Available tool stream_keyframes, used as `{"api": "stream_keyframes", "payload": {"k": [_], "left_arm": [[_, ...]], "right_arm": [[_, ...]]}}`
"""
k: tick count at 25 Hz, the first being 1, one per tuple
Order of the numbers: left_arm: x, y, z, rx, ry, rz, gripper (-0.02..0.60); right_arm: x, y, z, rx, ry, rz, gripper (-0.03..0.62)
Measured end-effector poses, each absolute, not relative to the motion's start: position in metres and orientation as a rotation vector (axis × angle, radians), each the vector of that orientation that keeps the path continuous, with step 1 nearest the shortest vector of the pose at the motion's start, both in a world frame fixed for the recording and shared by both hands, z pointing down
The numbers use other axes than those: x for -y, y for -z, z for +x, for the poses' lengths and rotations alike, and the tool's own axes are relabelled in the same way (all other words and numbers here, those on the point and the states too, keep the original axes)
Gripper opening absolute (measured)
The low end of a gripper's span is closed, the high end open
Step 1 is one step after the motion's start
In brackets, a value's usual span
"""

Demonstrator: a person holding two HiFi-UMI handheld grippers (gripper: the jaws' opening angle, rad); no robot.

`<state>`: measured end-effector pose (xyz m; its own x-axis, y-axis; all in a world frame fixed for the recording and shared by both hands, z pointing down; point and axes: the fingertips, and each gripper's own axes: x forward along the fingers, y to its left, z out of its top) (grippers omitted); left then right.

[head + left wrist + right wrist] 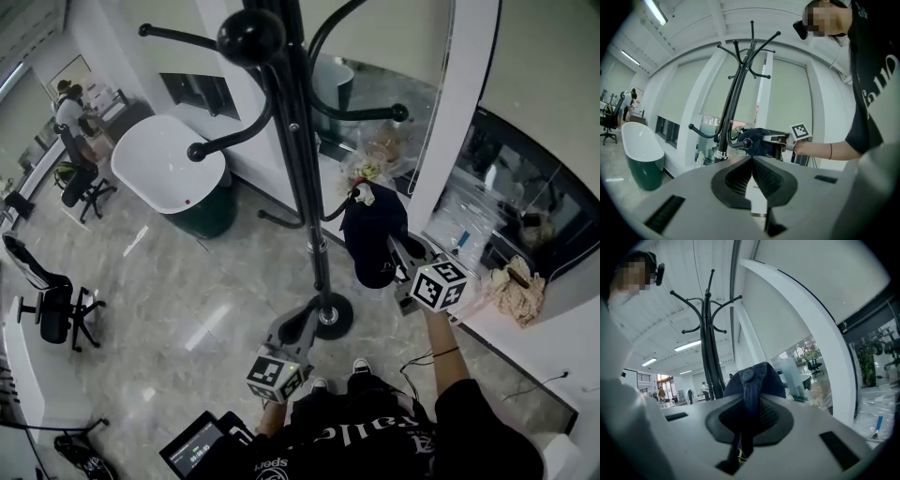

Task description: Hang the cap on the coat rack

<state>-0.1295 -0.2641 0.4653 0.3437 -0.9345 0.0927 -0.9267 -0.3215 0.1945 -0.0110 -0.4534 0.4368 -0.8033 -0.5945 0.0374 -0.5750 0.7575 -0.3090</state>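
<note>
The black coat rack (pixel 305 202) stands on a round base in front of me, its hooks spreading at several heights. A dark navy cap (pixel 373 236) hangs from my right gripper (pixel 399 251), which is shut on its fabric just right of the pole. The cap's top is close to a low curved hook (pixel 349 195); contact cannot be told. In the right gripper view the cap (pixel 757 376) runs between the closed jaws of that gripper (pixel 750 405), with the rack (pixel 710 343) behind. My left gripper (pixel 302 325) is low by the base, shut and holding nothing, and from it I see the cap (pixel 758 140) beside a ball-tipped hook (pixel 746 143).
A white tub on a green base (pixel 173 173) stands left of the rack. Office chairs (pixel 56 309) and people are further left. A white pillar (pixel 450 122) and a glass wall rise close behind the cap. Crumpled bags (pixel 516 286) lie on the ledge at right.
</note>
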Motion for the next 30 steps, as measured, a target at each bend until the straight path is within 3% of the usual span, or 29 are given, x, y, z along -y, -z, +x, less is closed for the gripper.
{"api": "stream_keyframes", "payload": {"k": [13, 25, 30], "left_arm": [[0.271, -0.471, -0.122, 1.886, 0.073, 2.225, 0.003], [0.264, -0.481, -0.123, 1.945, 0.071, 2.151, 0.004], [0.264, -0.476, -0.126, 1.956, 0.069, 2.142, 0.003]], "right_arm": [[0.503, -0.487, -0.027, -2.987, 0.679, -0.832, 0.031], [0.473, -0.549, -0.057, -3.344, 0.396, -0.741, 0.031], [0.471, -0.559, -0.059, -3.276, 0.484, -0.760, 0.032]]}}
